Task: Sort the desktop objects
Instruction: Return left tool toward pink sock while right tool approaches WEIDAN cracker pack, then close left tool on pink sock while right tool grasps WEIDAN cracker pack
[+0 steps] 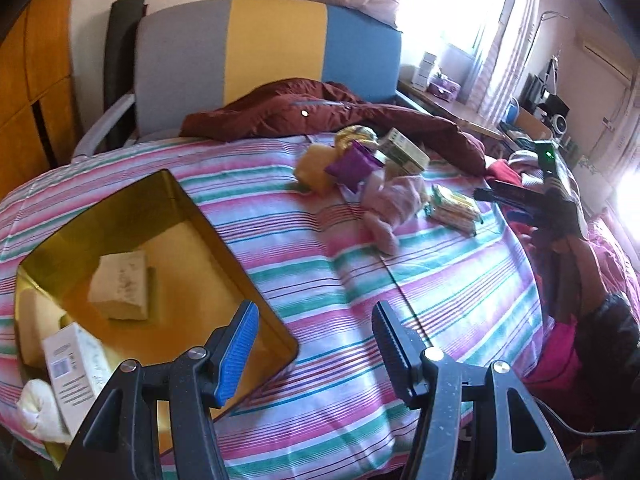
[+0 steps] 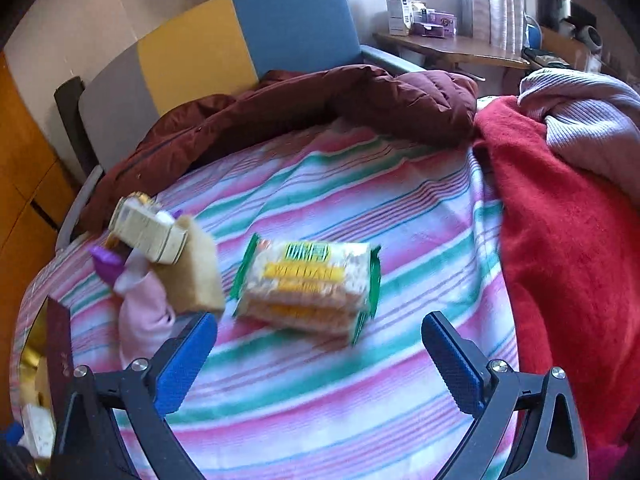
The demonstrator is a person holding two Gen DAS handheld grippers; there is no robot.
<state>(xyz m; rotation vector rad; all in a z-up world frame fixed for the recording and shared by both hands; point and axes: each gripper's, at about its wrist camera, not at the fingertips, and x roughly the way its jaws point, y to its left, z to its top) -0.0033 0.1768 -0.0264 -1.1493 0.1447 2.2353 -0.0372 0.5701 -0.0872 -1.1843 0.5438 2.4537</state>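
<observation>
Cracker packet (image 2: 308, 284) lies flat on the striped bedsheet (image 2: 360, 184), just ahead of and between the widely spread, empty fingers of the right gripper (image 2: 320, 356), with the gold tray (image 1: 236, 268) holding small boxes at far left under the half-spread, empty left gripper (image 1: 316, 344).

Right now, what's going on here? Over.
Both grippers open, empty. Right gripper lined up on cracker pack. Gold tin part filled. Nothing blocking.

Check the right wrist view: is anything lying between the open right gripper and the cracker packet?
Nothing. The right wrist view shows only bare striped sheet between the right gripper and the cracker packet.
</observation>
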